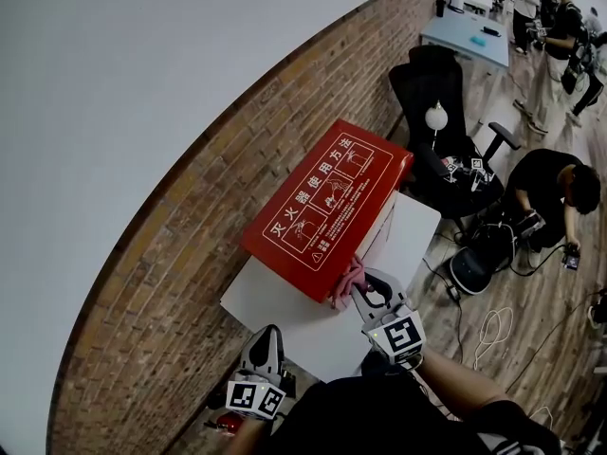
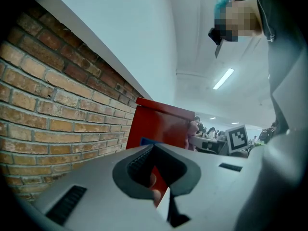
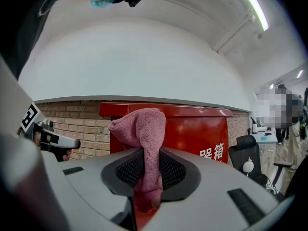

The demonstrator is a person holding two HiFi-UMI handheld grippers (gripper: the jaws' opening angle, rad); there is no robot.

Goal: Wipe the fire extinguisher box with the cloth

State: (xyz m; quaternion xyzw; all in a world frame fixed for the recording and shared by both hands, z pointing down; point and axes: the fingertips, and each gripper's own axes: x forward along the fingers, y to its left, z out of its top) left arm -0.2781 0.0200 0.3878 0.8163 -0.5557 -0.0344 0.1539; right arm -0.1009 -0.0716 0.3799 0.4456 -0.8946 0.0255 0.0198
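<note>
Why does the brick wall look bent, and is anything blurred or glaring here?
Head view: the wide-angle lens bows the brick wall into an arc. Left gripper view: the fire extinguisher box looks soft, and a ceiling light shines bright. Right gripper view: the cloth is sharp, while a ceiling tube glares.

Left tongs (image 1: 265, 337) held low, close to the body, jaws drawn together on nothing, right tongs (image 1: 368, 290) reached further forward (forearm (image 1: 467, 379) bare), jaws clamped on a pink cloth (image 3: 144, 129)
</note>
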